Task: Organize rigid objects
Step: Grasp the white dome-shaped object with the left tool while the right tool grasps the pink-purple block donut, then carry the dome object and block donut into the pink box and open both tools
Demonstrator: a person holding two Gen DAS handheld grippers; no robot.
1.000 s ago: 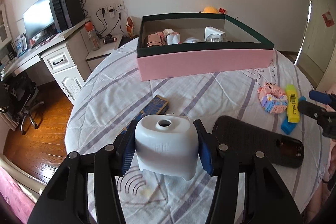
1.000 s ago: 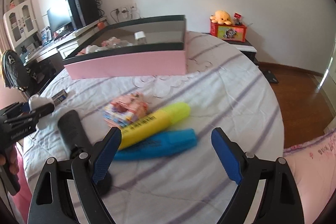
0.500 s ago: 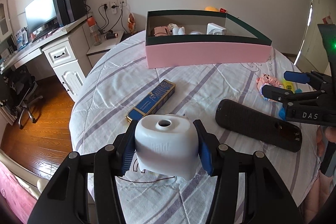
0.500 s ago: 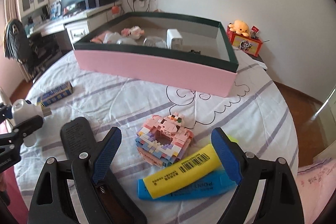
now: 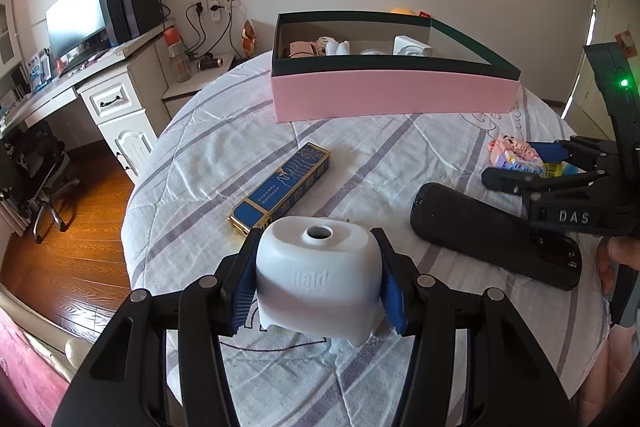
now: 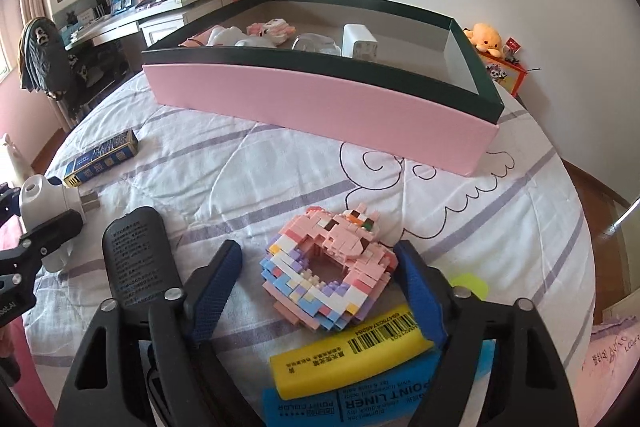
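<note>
1. Here, left gripper [image 5: 318,281]: pads clamped on a white plug-in device [image 5: 318,277], held over the table's [image 5: 200,163] near edge.
2. Right gripper [image 6: 320,279]: jaws just closing around the brick donut [image 6: 328,277]; right pad touches, left pad stands apart.
3. Pink box [image 6: 320,103]: at the far edge.

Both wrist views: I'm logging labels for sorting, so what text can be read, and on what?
"Raid": white plastic device in the left gripper.
"DAS": right gripper body.
"POINT LINER", "POINT COLOR": blue highlighter, upside down.
Yellow highlighter: barcode, digits too small.
Black remote, blue box: print too small.
</note>
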